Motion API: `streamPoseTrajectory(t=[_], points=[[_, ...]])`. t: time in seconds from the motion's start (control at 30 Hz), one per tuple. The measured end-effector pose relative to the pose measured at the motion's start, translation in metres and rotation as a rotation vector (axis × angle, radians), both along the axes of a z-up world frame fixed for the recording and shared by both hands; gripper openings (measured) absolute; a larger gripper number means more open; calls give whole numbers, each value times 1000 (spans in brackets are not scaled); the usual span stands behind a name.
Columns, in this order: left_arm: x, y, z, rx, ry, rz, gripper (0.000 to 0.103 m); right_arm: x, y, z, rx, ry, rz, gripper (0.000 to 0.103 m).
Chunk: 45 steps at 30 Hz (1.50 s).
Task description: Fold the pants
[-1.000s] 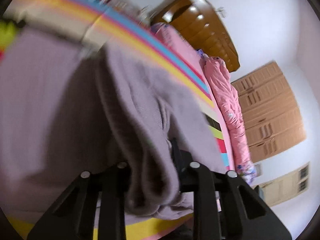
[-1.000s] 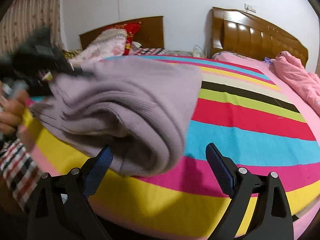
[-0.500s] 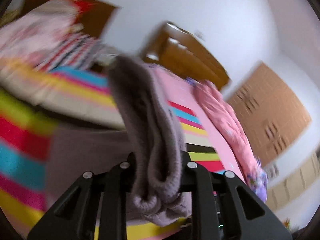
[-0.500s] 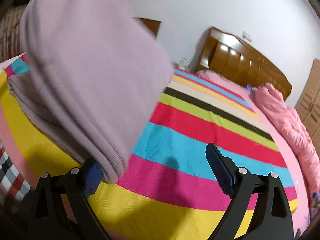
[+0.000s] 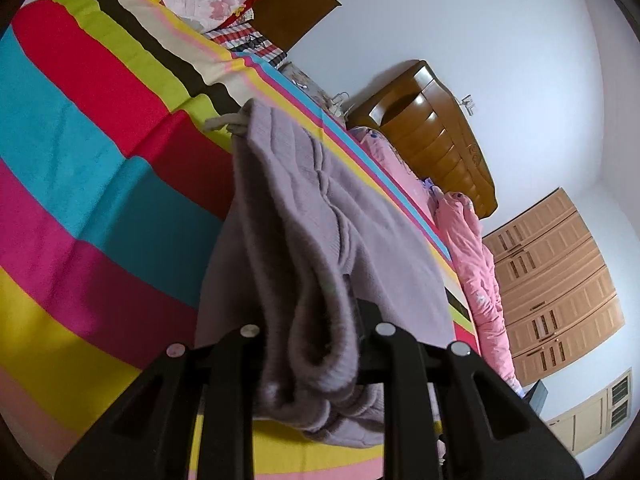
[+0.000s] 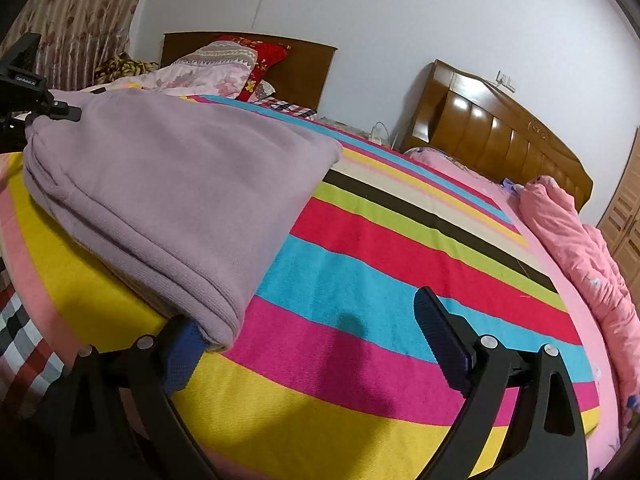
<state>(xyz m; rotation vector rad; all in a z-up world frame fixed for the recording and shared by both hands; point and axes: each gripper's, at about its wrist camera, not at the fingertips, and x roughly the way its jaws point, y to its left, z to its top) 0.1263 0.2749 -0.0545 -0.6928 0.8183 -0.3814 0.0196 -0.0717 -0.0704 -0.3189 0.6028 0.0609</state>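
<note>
The lilac knit pants (image 6: 172, 192) lie as a folded pile on the left part of the striped blanket (image 6: 380, 248). My left gripper (image 5: 316, 320) is shut on a thick bunch of the pants (image 5: 304, 208), whose drawstring end points away over the bed. In the right wrist view the left gripper (image 6: 60, 109) shows at the far left, clamped on the pile's far corner. My right gripper (image 6: 312, 340) stands open just above the blanket. The pile's near edge rests over its left blue pad (image 6: 182, 350), and nothing is between the jaws.
A crumpled pink quilt (image 6: 580, 248) lies along the bed's right side under a wooden headboard (image 6: 500, 128). Pillows (image 6: 224, 64) sit at a second headboard behind. A wardrobe (image 5: 556, 280) stands far right. Checked fabric (image 6: 20, 336) hangs at the bed's near left edge.
The left gripper swung across with the pants, which were raised in the air half a second ago and now lie folded flat on the blanket. The right gripper stayed open in place.
</note>
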Motion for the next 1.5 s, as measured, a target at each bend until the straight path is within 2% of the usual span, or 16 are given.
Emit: streamPoseTrajectory(t=[0.1, 0.2, 0.23, 0.27, 0.33, 0.4, 0.53, 0.73, 0.83, 0.93, 1.0, 1.07, 1.17, 1.3, 1.43, 1.5], points=[[-2, 9, 5, 31, 19, 30, 31, 0, 0, 1, 0, 1, 16, 95], [-18, 18, 11, 96, 21, 126, 60, -3, -4, 7, 15, 33, 103, 96], [-31, 23, 20, 195, 39, 247, 82, -6, -7, 10, 36, 49, 141, 95], [-37, 24, 27, 276, 39, 318, 85, -12, -15, 17, 100, 68, 221, 95], [-52, 10, 50, 467, -26, 379, 85, -24, -29, 32, 243, 75, 334, 95], [-59, -17, 70, 493, -118, 294, 85, -21, -44, 53, 407, 74, 397, 96], [-51, -81, 85, 505, -246, 56, 87, 22, -42, 79, 545, 112, 480, 96], [-31, -113, 22, 626, -152, -106, 87, 133, -20, 73, 613, 235, 514, 97], [-47, -111, 13, 653, -219, -114, 87, 188, -6, 57, 694, 353, 520, 97], [-45, -106, 15, 619, -205, -115, 87, 224, 13, 41, 630, 438, 513, 96], [-44, -103, 15, 604, -211, -122, 87, 255, 14, 22, 579, 467, 412, 94], [-51, -105, 19, 592, -224, -124, 87, 267, 7, 24, 657, 454, 394, 94], [-56, -102, 13, 577, -244, -123, 87, 264, 11, 46, 636, 392, 323, 96], [-54, -105, 12, 594, -255, -118, 87, 256, 33, 60, 675, 424, 454, 97], [-56, -109, 12, 604, -249, -121, 88, 263, 73, 35, 526, 591, 563, 99], [-54, -106, 12, 605, -249, -127, 88, 276, 78, 32, 443, 570, 510, 96]])
